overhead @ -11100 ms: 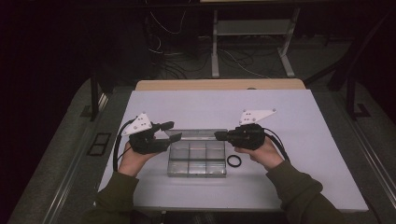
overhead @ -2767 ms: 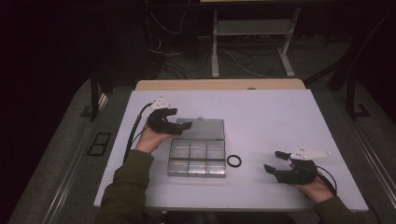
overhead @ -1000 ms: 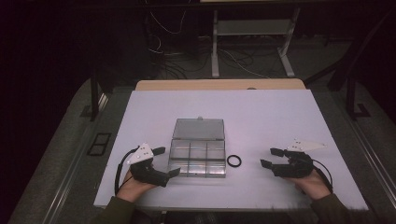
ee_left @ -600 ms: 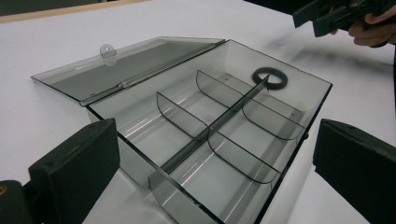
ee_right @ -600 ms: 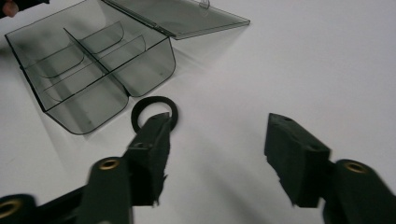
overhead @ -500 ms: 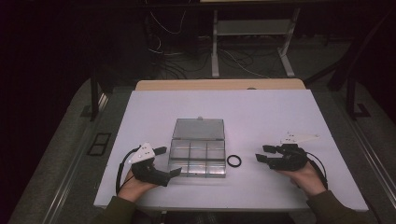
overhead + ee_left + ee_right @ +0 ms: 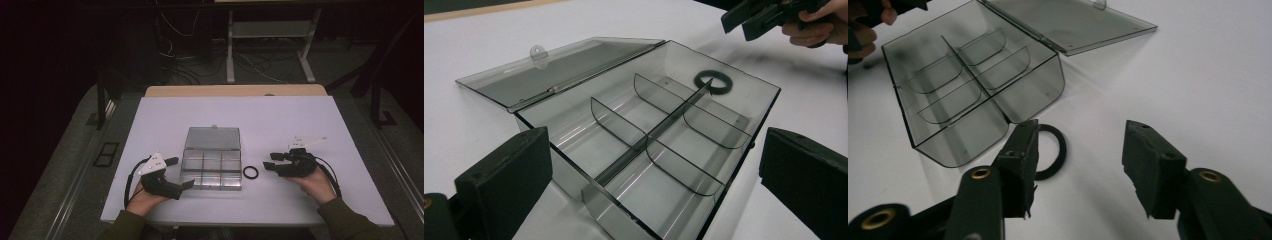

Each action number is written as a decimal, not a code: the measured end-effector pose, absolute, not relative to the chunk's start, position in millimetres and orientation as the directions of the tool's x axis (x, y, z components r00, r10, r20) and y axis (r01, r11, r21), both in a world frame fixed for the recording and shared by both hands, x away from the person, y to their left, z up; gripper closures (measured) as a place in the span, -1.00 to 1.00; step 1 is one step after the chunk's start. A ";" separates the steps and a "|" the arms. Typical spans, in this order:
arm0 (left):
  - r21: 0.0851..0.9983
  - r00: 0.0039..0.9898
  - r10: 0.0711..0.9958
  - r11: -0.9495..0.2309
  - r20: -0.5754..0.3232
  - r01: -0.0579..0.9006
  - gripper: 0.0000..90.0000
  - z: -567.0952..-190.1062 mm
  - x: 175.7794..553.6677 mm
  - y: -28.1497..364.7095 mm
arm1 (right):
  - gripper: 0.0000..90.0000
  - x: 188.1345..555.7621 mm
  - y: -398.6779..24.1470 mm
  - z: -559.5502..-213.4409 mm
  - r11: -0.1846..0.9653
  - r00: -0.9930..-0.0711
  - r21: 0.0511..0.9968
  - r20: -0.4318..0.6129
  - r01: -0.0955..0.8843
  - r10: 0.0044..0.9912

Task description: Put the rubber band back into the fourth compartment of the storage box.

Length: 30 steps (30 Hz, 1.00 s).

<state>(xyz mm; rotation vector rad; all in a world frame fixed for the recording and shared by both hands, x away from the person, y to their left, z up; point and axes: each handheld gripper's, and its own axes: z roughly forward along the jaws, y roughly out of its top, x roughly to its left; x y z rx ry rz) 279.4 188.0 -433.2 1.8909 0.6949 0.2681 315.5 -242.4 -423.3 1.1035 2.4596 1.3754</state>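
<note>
White table (image 7: 310, 120) — metal frame (image 7: 235, 35), cables (image 7: 180, 65) behind

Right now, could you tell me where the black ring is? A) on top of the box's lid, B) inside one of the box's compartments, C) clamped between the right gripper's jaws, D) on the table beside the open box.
D: the black ring lies flat on the white table, just outside the open clear box, with the right gripper open and short of it.
</note>
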 end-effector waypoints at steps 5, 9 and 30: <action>0.896 0.806 0.578 -0.279 -0.130 0.344 -1.00 -433.2 279.5 187.3 | 0.15 320.5 -233.5 -424.3 0.346 -0.748 0.777 0.228 0.525 0.624; 0.896 0.806 0.577 -0.280 -0.129 0.344 -1.00 -433.2 279.5 187.1 | 0.16 319.9 -225.3 -423.6 0.355 -0.747 0.789 0.188 0.501 0.638; 0.893 0.811 0.572 -0.293 -0.124 0.343 -1.00 -434.0 280.5 186.4 | 0.57 335.8 -196.2 -437.4 0.451 -0.789 0.732 0.191 0.511 0.584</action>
